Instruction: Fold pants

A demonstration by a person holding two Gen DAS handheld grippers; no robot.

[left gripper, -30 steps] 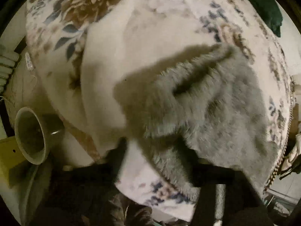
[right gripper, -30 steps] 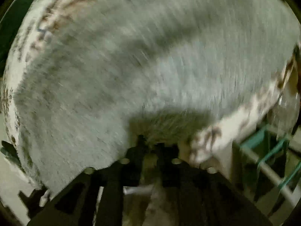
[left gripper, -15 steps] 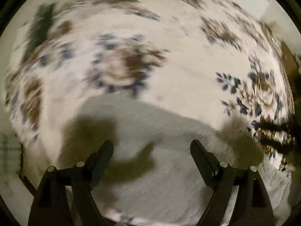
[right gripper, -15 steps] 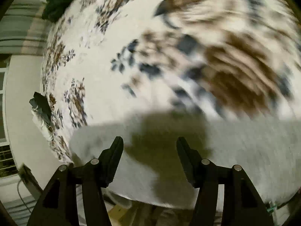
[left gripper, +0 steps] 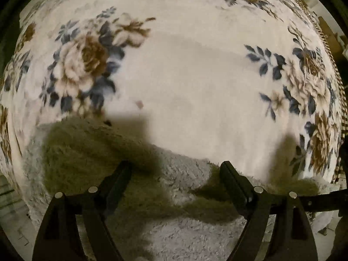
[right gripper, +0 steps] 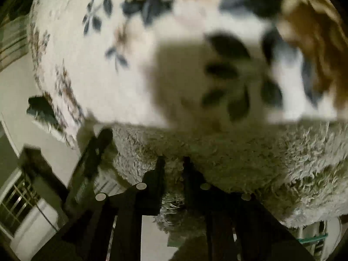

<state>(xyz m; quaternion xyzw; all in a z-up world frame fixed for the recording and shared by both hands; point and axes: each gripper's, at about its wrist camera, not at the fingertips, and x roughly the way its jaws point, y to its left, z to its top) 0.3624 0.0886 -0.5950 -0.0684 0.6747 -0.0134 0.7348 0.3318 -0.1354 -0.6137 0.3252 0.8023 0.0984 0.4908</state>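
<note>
The grey fleece pants (left gripper: 178,187) lie along the near edge of a bed covered by a white floral blanket (left gripper: 195,76). My left gripper (left gripper: 175,169) is open and empty, its jaws wide apart just above the pants. In the right wrist view the pants (right gripper: 250,158) fill the lower half. My right gripper (right gripper: 174,163) is shut on the pants' fleece edge, with fabric bunched between the fingers and hanging below them. Shadows of both grippers fall on the cloth.
The blanket's fringed edge (left gripper: 332,65) runs down the right in the left wrist view. In the right wrist view a dark object (right gripper: 41,108) lies at the bed's left edge, with pale floor (right gripper: 19,91) and a barred window (right gripper: 17,202) beyond.
The left gripper let go of the pants a second ago and has stayed open since. The right gripper, open half a second ago, has dropped to the pants' edge and shut on it.
</note>
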